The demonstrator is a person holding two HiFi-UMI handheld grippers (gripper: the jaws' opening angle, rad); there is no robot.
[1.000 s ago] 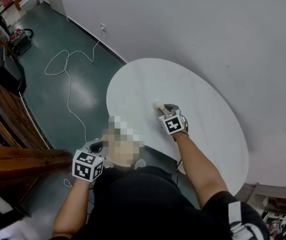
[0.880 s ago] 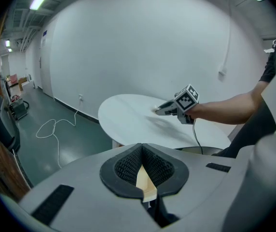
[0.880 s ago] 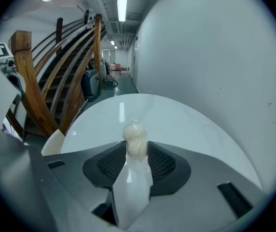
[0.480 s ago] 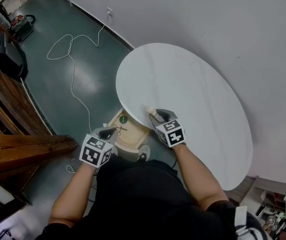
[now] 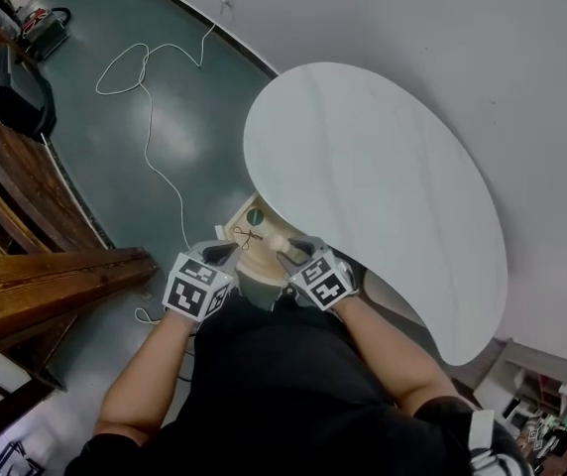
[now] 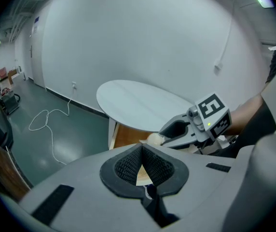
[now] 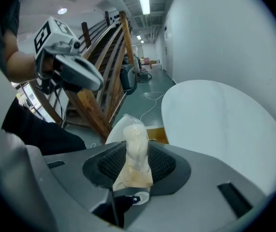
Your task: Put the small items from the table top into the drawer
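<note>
Since 1 s ago the right tool [image 5: 285, 254] has come off the white round tabletop [image 5: 383, 167] w/ the cream lump in clear plastic wrap [image 5: 276, 243]. It's now over the open light-wood drawer [image 5: 254, 264] under the tabletop's near edge. That drawer was hidden 1 s ago and in sight by 0.5 s ago.

Tabletop is bare white w/ faint streaks. Room: glossy dark green floor [image 5: 135, 157] w/ a white cable [image 5: 145, 72] looped on it, plain white wall [image 5: 432, 28], and brown wooden beams [image 5: 46, 271] at left.

Right tool pinches the wrapped lump btw its 2 pads, and the lump sticks out past the tips. Left tool [image 5: 226, 253] is at the drawer's left side, tips pressed together, nothing btw them.

In the drawer lie 1 round green item [image 5: 255, 217] and a thin brown string-like thing [image 5: 247, 236].
</note>
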